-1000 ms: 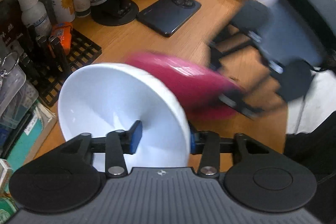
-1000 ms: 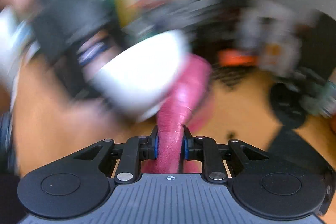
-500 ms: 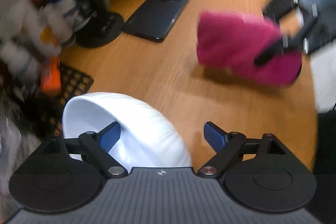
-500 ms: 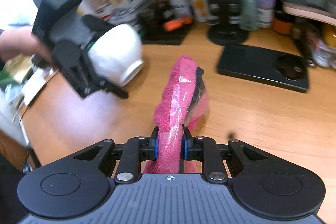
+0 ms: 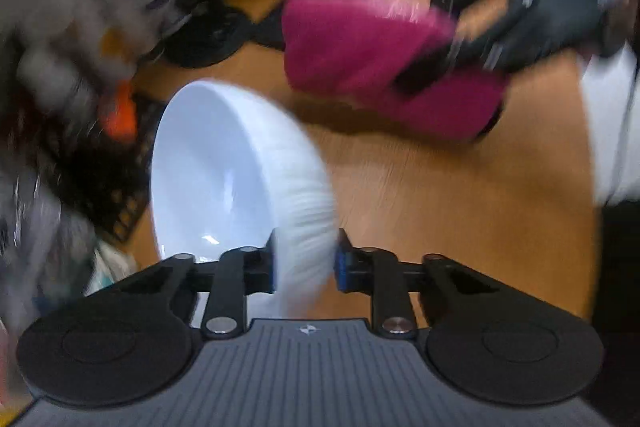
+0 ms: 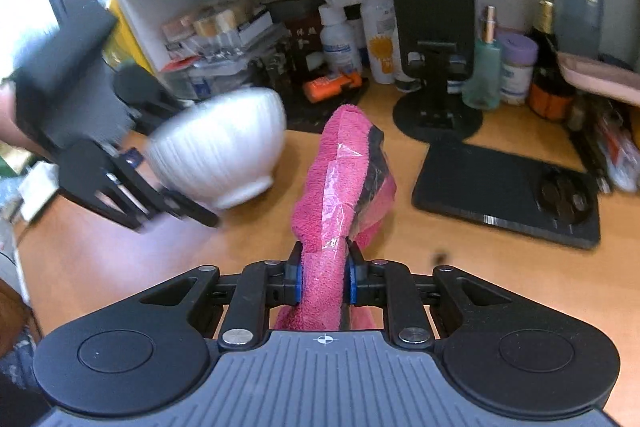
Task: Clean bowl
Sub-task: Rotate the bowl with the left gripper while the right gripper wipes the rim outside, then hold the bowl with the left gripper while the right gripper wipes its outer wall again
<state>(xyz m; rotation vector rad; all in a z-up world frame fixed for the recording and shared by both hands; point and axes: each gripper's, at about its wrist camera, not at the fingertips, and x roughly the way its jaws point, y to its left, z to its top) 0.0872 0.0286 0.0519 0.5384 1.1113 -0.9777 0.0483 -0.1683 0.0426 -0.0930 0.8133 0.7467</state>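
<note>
While the left gripper (image 5: pixel 306 263) clamps the rim of one white ribbed bowl (image 5: pixel 224 179), tipped on its side and empty inside, the right gripper (image 6: pixel 325 281) pinches a single folded pink cloth (image 6: pixel 340 179) upright between its blue pads (image 6: pixel 297 283). Bowl and cloth are held apart above the wooden desk (image 6: pixel 480 267), the bowl to the cloth's left in the right wrist view. Beyond the cloth, one black phone (image 6: pixel 508 191) lies flat on the desk. Behind it stands a black phone stand (image 6: pixel 434 39), flanked by a crowded row of bottles and jars (image 6: pixel 376 35) against the wall. An orange packet (image 6: pixel 330 85) lies on a dark mat near them. Motion blur hides finer detail in the left wrist view.
</note>
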